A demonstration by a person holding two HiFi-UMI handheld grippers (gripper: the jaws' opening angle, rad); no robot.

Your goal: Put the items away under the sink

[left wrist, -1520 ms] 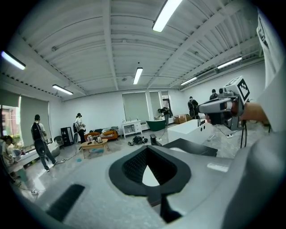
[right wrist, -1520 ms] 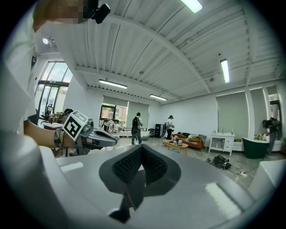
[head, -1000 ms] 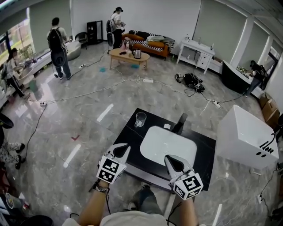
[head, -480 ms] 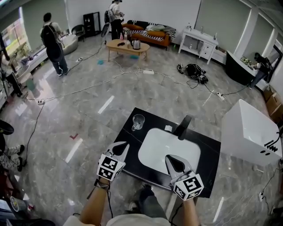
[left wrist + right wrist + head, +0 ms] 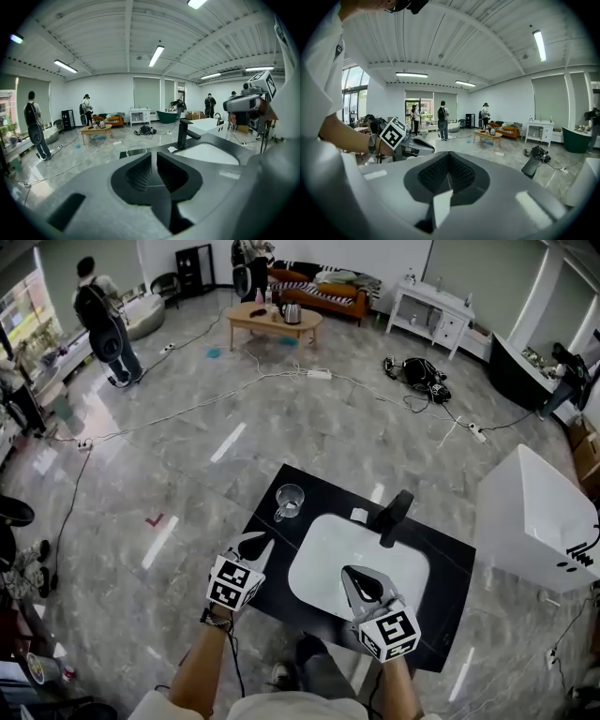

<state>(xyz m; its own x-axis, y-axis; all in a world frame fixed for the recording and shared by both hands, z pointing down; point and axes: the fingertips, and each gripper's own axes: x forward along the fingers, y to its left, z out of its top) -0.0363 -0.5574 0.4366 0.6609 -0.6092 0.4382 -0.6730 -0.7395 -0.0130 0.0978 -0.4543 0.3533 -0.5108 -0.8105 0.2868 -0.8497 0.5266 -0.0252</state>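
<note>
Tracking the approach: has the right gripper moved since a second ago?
Yes: the right gripper has advanced from the counter's front edge to over the sink basin.

Glossy grey marble floor point(image 5: 187, 456); orange sofa point(image 5: 323, 298), wooden coffee table point(image 5: 272, 320), white console point(image 5: 433, 310); ceiling strip lights point(image 5: 157, 55).

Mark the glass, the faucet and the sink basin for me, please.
glass point(image 5: 288, 502), head view, on its clear wall just below the rim.
faucet point(image 5: 395, 514), head view, on the black spout.
sink basin point(image 5: 323, 563), head view, on the bare white bottom.
</note>
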